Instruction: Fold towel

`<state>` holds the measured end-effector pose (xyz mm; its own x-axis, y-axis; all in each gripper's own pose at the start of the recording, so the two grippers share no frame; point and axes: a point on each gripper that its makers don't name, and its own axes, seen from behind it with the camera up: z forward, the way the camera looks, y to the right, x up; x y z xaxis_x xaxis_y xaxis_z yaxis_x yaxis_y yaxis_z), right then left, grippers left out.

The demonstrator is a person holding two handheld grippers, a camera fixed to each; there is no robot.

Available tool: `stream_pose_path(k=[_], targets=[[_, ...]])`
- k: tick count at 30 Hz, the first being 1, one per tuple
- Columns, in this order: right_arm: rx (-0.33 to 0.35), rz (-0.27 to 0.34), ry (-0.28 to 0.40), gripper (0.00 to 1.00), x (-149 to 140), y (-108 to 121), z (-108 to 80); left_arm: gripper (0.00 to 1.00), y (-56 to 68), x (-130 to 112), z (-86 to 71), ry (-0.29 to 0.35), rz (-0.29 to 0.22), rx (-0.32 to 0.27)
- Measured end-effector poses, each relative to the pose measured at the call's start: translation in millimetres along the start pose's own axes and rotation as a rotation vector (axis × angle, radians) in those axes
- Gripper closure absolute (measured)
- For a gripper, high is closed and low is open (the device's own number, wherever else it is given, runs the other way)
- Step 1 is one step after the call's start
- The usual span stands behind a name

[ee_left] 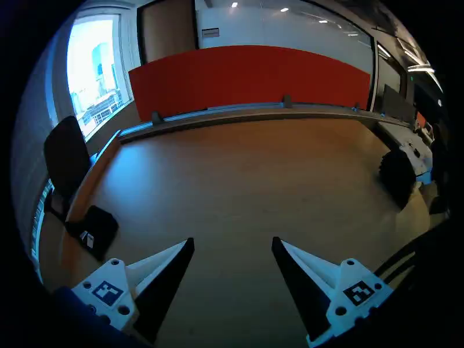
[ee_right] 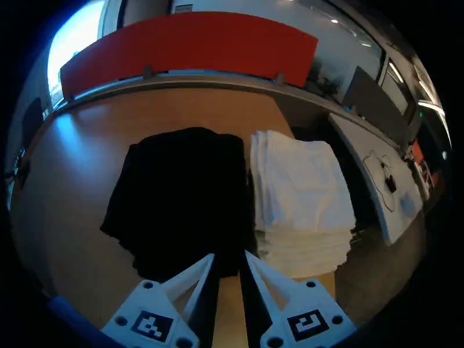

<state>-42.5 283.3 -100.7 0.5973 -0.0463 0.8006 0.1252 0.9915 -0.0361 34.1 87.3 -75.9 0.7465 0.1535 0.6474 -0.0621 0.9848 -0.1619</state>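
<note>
In the right gripper view a black towel (ee_right: 180, 191), folded or piled, lies on the wooden table (ee_right: 75, 174). A stack of folded white towels (ee_right: 301, 191) sits right beside it, touching its right side. My right gripper (ee_right: 229, 258) is at the black towel's near edge, its fingers drawn close together with that edge pinched between the tips. In the left gripper view my left gripper (ee_left: 232, 243) hovers open over bare wood (ee_left: 243, 174), with nothing between its fingers.
A red divider panel (ee_left: 249, 75) runs along the table's far edge. A black chair (ee_left: 66, 153) and a small black object (ee_left: 93, 231) are at the left. A dark bulky item (ee_left: 399, 174) sits at the right. A white desk with a cable (ee_right: 377, 168) adjoins the towels' side.
</note>
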Motion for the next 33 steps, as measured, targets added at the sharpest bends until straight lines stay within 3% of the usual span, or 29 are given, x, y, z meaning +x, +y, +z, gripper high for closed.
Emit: stream_pose_path(k=[5, 9, 14, 33], targets=[[-0.016, 0.007, 0.01, 0.56, -1, 2, -6.0, 0.0, -1.7, 0, -1.7, 0.003, 0.001, 0.0], [-0.026, 0.016, 0.018, 0.26, -2, 4, -11.1, 0.0, -2.7, 0, -2.4, 0.007, 0.0, 0.0], [-0.027, 0.02, 0.025, 0.14, -1, 3, -15.0, 0.0, -3.9, 1, -3.0, 0.012, -0.002, -0.002], [-0.038, 0.03, 0.067, 0.12, 12, -3, -29.2, 0.01, -9.4, 4, -6.5, 0.03, -0.011, -0.006]])
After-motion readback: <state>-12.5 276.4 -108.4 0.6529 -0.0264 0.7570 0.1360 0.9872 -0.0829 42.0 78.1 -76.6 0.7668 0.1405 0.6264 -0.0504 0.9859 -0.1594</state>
